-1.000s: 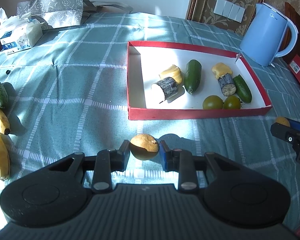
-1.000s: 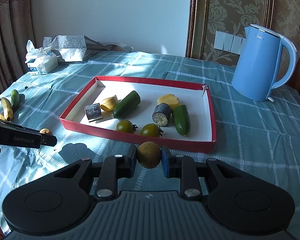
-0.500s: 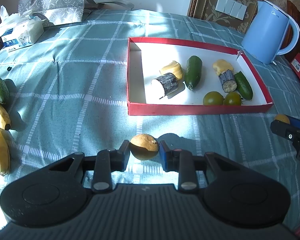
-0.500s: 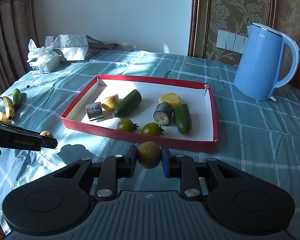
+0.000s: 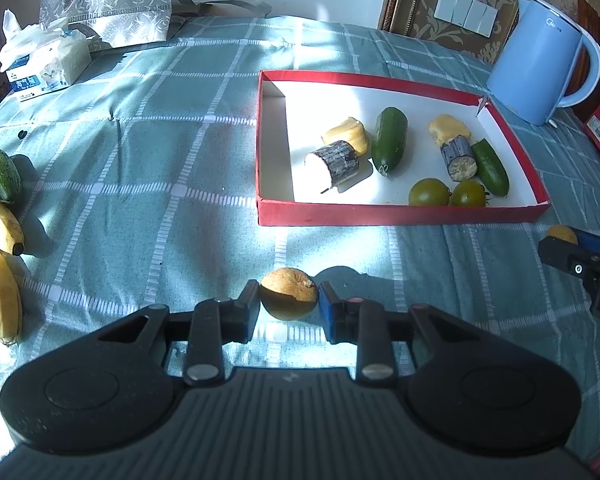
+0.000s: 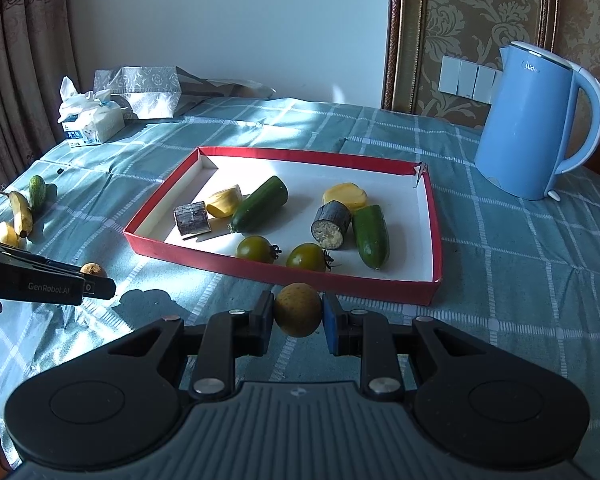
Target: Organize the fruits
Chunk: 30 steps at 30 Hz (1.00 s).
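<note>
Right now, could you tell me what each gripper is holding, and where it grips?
The left gripper and the right gripper each pinch a small round brownish fruit by its opposite sides.

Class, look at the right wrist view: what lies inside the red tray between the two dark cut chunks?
A whole cucumber lies between them in the red tray, with a yellow piece beside the left chunk; right chunk.

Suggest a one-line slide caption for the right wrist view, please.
Right gripper holds a round brown fruit before the red tray of produce.
</note>
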{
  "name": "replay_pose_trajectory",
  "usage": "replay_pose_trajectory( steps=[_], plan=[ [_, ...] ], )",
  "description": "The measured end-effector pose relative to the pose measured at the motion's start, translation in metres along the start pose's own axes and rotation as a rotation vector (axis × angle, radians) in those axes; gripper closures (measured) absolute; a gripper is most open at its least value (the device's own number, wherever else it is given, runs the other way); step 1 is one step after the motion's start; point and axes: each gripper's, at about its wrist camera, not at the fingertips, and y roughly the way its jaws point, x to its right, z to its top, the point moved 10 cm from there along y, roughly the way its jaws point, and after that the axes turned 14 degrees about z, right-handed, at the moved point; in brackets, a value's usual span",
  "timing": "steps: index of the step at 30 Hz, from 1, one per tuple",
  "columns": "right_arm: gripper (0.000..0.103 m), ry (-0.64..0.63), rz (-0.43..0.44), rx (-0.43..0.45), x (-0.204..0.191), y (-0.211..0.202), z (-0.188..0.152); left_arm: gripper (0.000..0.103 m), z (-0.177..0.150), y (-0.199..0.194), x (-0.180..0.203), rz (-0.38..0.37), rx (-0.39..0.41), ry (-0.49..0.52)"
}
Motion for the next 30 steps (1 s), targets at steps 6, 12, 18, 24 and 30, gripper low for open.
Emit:
replay_pose_trajectory(
  steps=[6, 12, 18, 24, 30],
  plan=[
    [0.078, 0.002, 0.005, -0.002, 0.0001, 0.0013, -0.0004, 0.076, 0.0003, 0.0000, -0.0005, 0.003, 0.000, -0.001],
    [0.078, 0.004, 0.005, -0.001, 0.0005, 0.0016, -0.0007, 0.075, 0.0001, 0.0006, -0.0001, 0.006, -0.001, -0.001],
    [0.078, 0.013, 0.007, -0.002, 0.0026, 0.0027, -0.0010, 0.076, -0.0002, 0.0016, 0.0001, 0.007, -0.005, -0.001],
    [0.078, 0.015, 0.005, -0.003, 0.0043, 0.0035, -0.0007, 0.076, -0.0003, 0.0021, 0.0005, 0.007, -0.005, 0.002],
    [0.078, 0.016, 0.006, -0.005, 0.0052, 0.0045, -0.0007, 0.075, 0.0007, 0.0030, 0.0017, 0.005, -0.006, 0.001]
  ],
)
